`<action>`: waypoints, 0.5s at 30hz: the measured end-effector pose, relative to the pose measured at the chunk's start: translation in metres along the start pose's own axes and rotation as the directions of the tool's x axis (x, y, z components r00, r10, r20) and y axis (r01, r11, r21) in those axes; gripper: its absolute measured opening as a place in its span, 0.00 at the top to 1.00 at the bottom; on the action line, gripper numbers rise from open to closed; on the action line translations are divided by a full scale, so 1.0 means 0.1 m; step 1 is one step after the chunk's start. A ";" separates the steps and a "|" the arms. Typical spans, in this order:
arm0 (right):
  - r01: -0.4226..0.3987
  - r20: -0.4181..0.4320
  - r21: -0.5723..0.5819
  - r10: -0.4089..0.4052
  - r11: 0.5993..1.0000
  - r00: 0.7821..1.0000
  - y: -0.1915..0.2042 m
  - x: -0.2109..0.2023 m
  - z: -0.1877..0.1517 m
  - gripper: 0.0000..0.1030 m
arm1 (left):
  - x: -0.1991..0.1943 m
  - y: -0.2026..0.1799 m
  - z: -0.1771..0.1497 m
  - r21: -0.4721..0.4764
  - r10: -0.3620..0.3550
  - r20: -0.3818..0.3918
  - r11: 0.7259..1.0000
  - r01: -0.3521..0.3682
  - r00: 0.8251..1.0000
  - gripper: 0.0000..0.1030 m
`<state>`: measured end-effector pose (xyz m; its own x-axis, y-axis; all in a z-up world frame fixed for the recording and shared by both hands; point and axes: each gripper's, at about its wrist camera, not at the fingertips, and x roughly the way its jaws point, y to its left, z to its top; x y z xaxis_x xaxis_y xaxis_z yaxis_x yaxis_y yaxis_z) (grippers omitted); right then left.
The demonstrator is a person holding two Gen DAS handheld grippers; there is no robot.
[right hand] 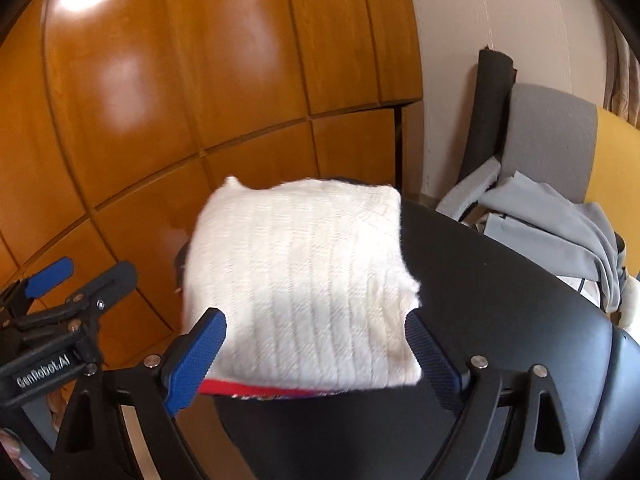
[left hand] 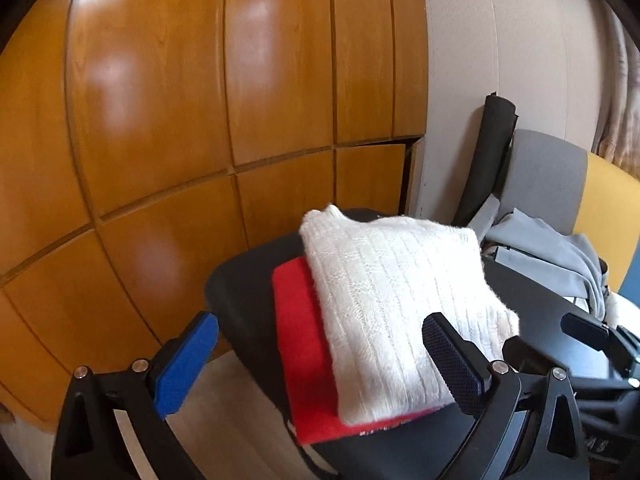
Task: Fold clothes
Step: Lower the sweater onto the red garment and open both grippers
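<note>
Left wrist view shows a folded white knit sweater at centre frame, stacked on a folded red garment on a black seat. Both overhang the near edge slightly, so a nudge could slide the stack off. Left gripper and right gripper stand spread wide, holding nothing. Grey trousers, loose at right on a grey chair, could slip down.
</note>
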<state>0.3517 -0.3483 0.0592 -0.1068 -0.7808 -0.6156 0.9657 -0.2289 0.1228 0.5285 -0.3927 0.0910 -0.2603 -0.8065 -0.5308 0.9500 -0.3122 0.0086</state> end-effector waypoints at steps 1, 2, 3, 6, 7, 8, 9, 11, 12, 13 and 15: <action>-0.003 0.003 -0.009 0.003 1.000 1.000 0.02 -0.03 -0.01 0.09 | -0.06 0.03 0.01 -0.011 -0.011 0.004 1.000 0.011 1.000 0.00; -0.006 0.007 -0.018 0.006 1.000 1.000 0.04 -0.06 -0.02 0.09 | -0.09 0.07 0.02 -0.033 -0.032 0.004 0.999 0.033 0.999 0.00; -0.009 0.010 -0.028 0.009 1.000 1.000 0.06 -0.09 -0.03 0.09 | -0.13 0.12 0.02 -0.063 -0.060 0.003 0.996 0.060 0.998 0.00; -0.018 0.020 -0.055 0.019 0.998 1.000 0.12 -0.17 -0.06 0.09 | -0.18 0.25 0.06 -0.132 -0.081 0.013 0.988 0.082 0.997 0.00; -0.021 0.023 -0.065 0.022 0.998 0.999 0.14 -0.20 -0.06 0.09 | -0.20 0.26 0.08 -0.127 -0.068 0.021 0.989 0.071 0.997 0.00; -0.024 0.026 -0.074 0.026 0.997 0.999 0.16 -0.23 -0.07 0.09 | -0.22 0.26 0.09 -0.117 -0.057 0.030 0.991 0.060 0.998 0.00; -0.027 0.029 -0.083 0.029 0.996 0.999 0.18 -0.26 -0.08 0.09 | -0.25 0.25 0.09 -0.102 -0.052 0.046 0.993 0.056 0.998 0.00; -0.035 0.026 -0.095 0.038 0.995 0.999 0.21 -0.28 -0.10 0.09 | -0.30 0.22 0.09 -0.077 -0.060 0.072 0.995 0.065 0.996 0.00; -0.041 0.019 -0.096 0.043 0.995 0.999 0.22 -0.28 -0.11 0.09 | -0.32 0.20 0.09 -0.069 -0.066 0.083 0.995 0.072 0.994 0.00; -0.047 0.013 -0.097 0.048 0.994 0.999 0.23 -0.27 -0.12 0.09 | -0.34 0.19 0.08 -0.062 -0.073 0.093 0.995 0.079 0.993 0.00; -0.057 0.001 -0.100 0.057 0.993 0.998 0.25 -0.26 -0.14 0.09 | -0.37 0.14 0.07 -0.046 -0.077 0.112 0.996 0.082 0.991 0.00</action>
<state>0.3814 -0.3255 0.0675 -0.0513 -0.7931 -0.6070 0.9890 -0.1248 0.0795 0.5502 -0.3714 0.1168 -0.3500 -0.8312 -0.4319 0.9323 -0.3541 -0.0740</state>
